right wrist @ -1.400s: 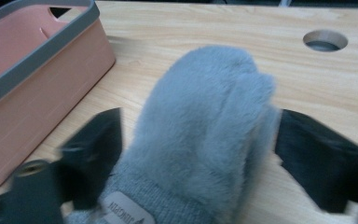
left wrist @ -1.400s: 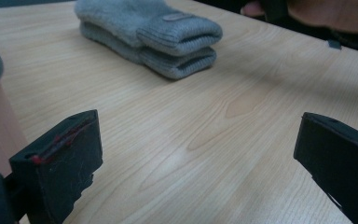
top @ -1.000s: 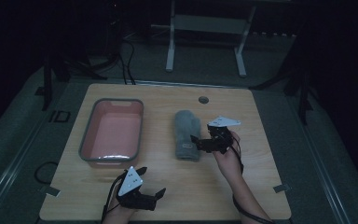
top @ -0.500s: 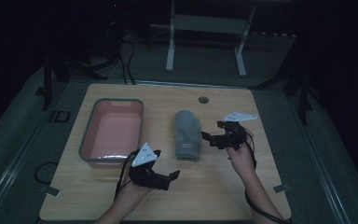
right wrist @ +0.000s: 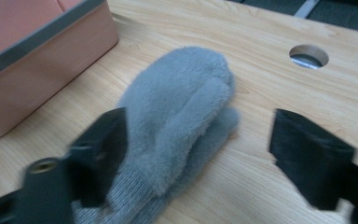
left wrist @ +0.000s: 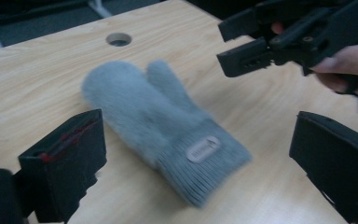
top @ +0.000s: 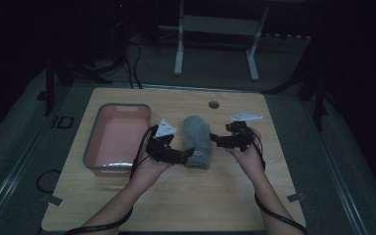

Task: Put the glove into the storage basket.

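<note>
A fluffy grey mitten (top: 197, 141) lies flat on the wooden table (top: 254, 196), ribbed cuff toward me and a small label on the cuff. My left gripper (top: 188, 153) is open at the cuff's left side; in the left gripper view the mitten (left wrist: 163, 121) lies ahead of its wide jaws (left wrist: 200, 140). To the mitten's right my right gripper (top: 216, 141) is open, its tips near the mitten's edge. In the right gripper view the mitten (right wrist: 177, 116) lies partly behind the left jaw of that gripper (right wrist: 205, 149). The right gripper (left wrist: 284, 42) also appears in the left gripper view.
A pink bin (top: 101, 138) with a grey rim stands left of the mitten, close to my left hand, its wall (right wrist: 37, 60) near in the right gripper view. A round cable hole (top: 214, 105) sits in the table behind the mitten. Dark floor and a metal stand lie beyond.
My left gripper has come up from the table's front edge, forward and right, to the mitten's cuff. The right gripper has stayed beside the mitten with only a slight shift.
</note>
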Available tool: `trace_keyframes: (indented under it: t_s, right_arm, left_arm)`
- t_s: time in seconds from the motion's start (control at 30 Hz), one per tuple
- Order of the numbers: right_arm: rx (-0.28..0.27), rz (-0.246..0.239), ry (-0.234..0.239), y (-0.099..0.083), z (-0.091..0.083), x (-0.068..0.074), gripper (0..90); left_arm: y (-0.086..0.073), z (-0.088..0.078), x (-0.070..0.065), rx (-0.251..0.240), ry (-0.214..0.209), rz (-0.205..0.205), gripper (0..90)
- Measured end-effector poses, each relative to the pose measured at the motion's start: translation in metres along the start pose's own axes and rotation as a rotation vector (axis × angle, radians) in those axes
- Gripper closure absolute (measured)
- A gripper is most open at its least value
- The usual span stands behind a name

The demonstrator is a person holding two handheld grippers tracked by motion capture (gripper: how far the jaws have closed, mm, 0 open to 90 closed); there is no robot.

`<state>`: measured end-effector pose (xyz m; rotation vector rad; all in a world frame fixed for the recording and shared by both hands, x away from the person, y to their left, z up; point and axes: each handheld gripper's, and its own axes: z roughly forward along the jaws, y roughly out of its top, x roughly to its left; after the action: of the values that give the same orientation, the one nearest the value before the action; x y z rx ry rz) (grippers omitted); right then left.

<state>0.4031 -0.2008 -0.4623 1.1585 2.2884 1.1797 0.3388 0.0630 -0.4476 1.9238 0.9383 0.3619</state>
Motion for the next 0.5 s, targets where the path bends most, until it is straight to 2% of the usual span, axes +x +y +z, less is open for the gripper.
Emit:
trace_keyframes:
  t_s: [0.07,0.1,0.13,0.17,0.23,0.3,0.37,0.43,0.5]
  right_arm:
    - [0.013,0.011,0.01,0.002,0.006,-0.001,28.8]
    - [0.022,0.018,0.01,0.003,0.01,-0.002,34.5]
    - [0.027,0.027,0.016,0.004,0.013,-0.003,39.2]
    - [0.037,0.037,0.022,0.004,0.017,-0.004,39.2]
    - [0.061,0.05,0.023,0.004,0.024,-0.006,45.0]
    - [0.086,0.067,0.043,0.001,0.031,-0.007,44.9]
    - [0.117,0.064,0.043,-0.001,0.039,-0.007,44.8]
    - [0.146,0.063,0.051,-0.005,0.046,-0.007,44.4]
    - [0.171,0.074,0.054,-0.009,0.054,-0.009,43.0]
  left_arm:
    - [0.003,0.005,0.003,0.007,-0.007,-0.013,4.2]
    - [0.008,0.017,0.01,0.04,-0.002,-0.038,4.3]
    - [0.008,0.017,0.01,0.04,-0.002,-0.038,5.9]
    - [0.01,0.03,0.017,0.077,0.024,-0.063,7.3]
    - [0.011,0.043,0.023,0.11,0.034,-0.114,7.4]
    - [0.011,0.056,0.028,0.144,0.056,-0.137,13.7]
    - [0.011,0.062,0.031,0.158,0.068,-0.152,14.7]
    - [0.008,0.083,0.038,0.234,0.077,-0.199,15.2]
    - [0.006,0.093,0.039,0.285,0.098,-0.18,17.6]
